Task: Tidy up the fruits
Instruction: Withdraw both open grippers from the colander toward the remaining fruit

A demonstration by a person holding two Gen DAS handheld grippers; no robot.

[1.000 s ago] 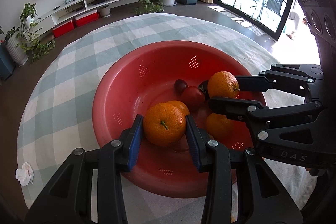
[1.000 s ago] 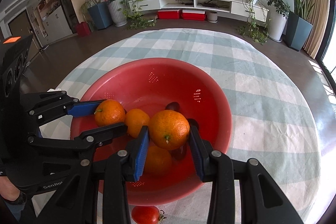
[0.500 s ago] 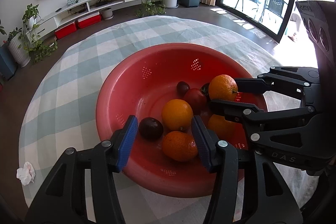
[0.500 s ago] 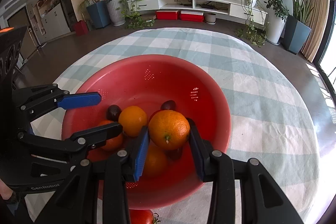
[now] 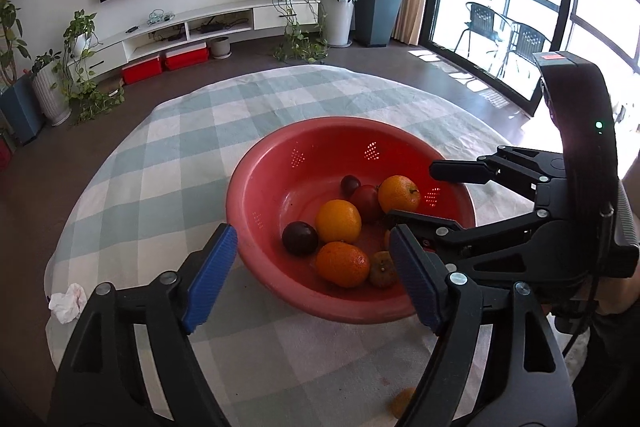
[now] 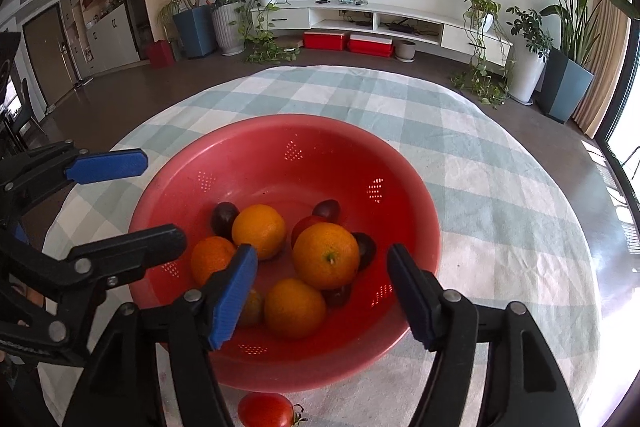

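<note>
Fruits sit piled in the red colander (image 6: 288,135) near the middle of the checked cloth (image 6: 500,195): four oranges, the biggest (image 6: 326,255) on top, a smaller dull one (image 6: 252,307), dark plums and a tomato (image 5: 366,197) among them. One more tomato (image 6: 266,409) lies on the cloth just outside the colander's near rim, and a bit of orange fruit (image 5: 402,401) shows at the near edge in the left view. Both grippers have just been opening: the right gripper (image 6: 322,301) stands apart around the top orange without pressing it, and the left gripper (image 5: 310,273) stands apart, straddling the near rim, with nothing in it. The drop looks done, so the step in hand is, I judge, to clear out and fetch the strays. Lift each gripper straight up before swinging away, so a finger does not nudge the pile or tip the rim. Take the loose tomato with a light squeeze across its middle; it will bruise or roll easily. Lower it into a gap, not onto the top orange, which could roll.
</note>
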